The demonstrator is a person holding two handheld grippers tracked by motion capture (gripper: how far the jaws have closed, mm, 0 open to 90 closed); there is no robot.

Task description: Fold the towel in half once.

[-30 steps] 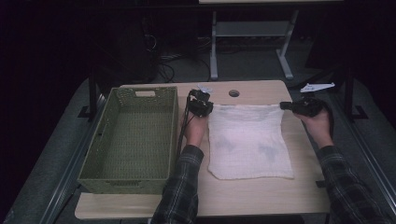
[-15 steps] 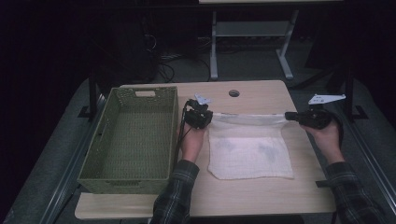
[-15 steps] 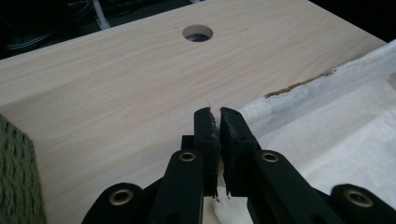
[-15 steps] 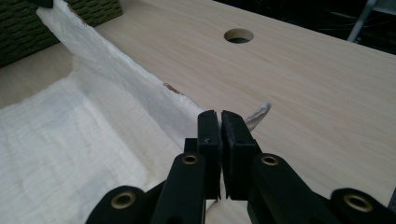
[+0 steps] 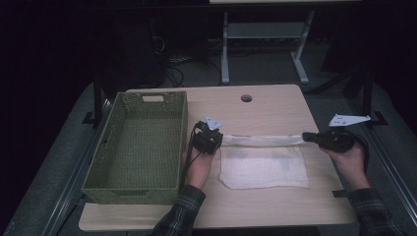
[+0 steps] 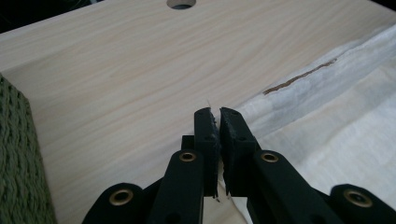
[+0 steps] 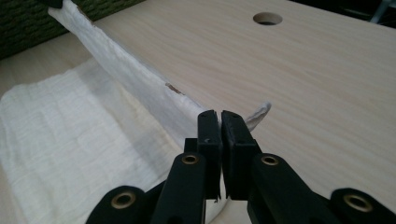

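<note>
On the wooden surface (image 5: 275,101), beside a green basket (image 5: 140,142), lies a white cloth (image 5: 265,167). L gripper (image 5: 212,140) and R gripper (image 5: 314,139) each have jaws clamped on a far corner of the cloth, w/ that edge lifted and stretched taut between them; near part flat on surface.
</note>
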